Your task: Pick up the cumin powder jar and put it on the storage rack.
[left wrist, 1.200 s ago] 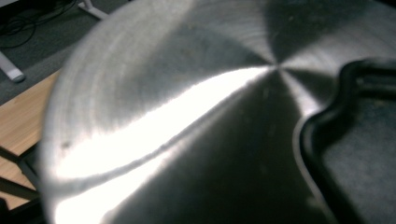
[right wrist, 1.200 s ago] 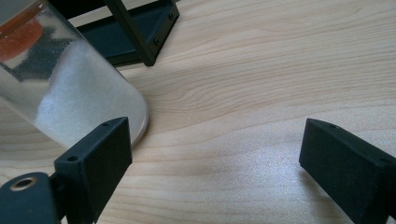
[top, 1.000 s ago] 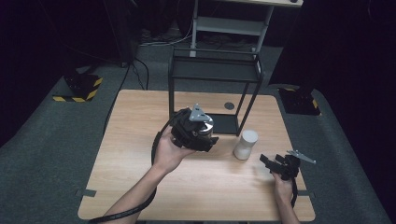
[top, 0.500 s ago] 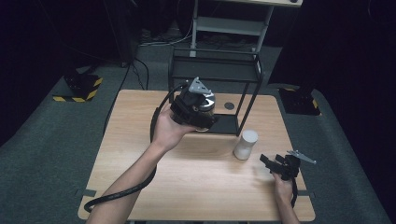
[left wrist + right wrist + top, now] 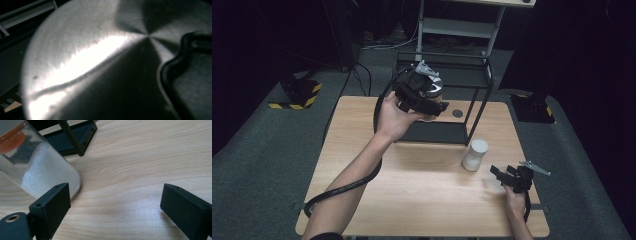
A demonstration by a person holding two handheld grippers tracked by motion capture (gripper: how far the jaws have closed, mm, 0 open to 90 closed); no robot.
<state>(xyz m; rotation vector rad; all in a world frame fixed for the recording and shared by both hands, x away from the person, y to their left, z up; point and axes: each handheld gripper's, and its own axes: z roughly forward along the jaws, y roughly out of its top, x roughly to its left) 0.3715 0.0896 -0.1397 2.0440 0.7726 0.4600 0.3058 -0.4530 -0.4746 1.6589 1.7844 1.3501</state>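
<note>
Steel bowl point(image 5: 82, 57) is the thing in hand; it sits clamped in the left gripper point(image 5: 424, 97), raised above the far side of the wooden table point(image 5: 362, 150) beside the upper tier of the black metal rack point(image 5: 472, 95). To place it well, I'd keep it level, clear the rack's top bar, and loosen the jaws only once it rests on a shelf. The frosted jar point(image 5: 475, 154) stands on the table in front of the rack's right leg; the right gripper point(image 5: 504, 176) rests near it with jaws spread wide and nothing between them. No brand, label or writing is legible anywhere.
</note>
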